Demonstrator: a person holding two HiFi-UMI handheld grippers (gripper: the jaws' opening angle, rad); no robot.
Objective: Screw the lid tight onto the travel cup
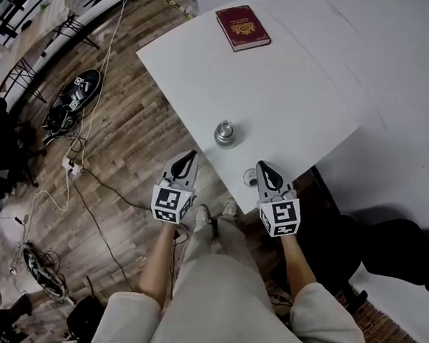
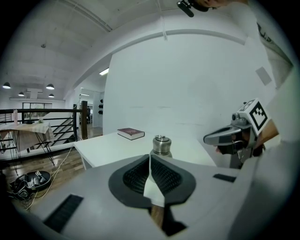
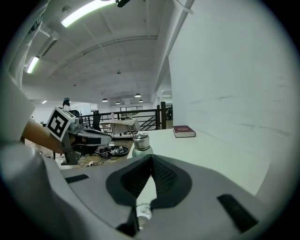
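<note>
Brushed-steel, round-shouldered travel cup [image 1: 225, 133] stands on the smooth white table [image 1: 302, 85], a small round lid [image 1: 251, 177] near the edge; left gripper [image 1: 191, 155] and right gripper [image 1: 262, 166], ribbed jaws clenched together, hold nothing

Readable text: none.
Book [image 1: 243, 27] cover: gold emblem and print, too small to read.
Marker cubes [image 1: 172, 203]: black-and-white square patterns only, no letters.

Loft-style lab: wood floor [image 1: 139, 143] strewn with cables [image 1: 104, 69], black railing [image 2: 42, 110].
</note>
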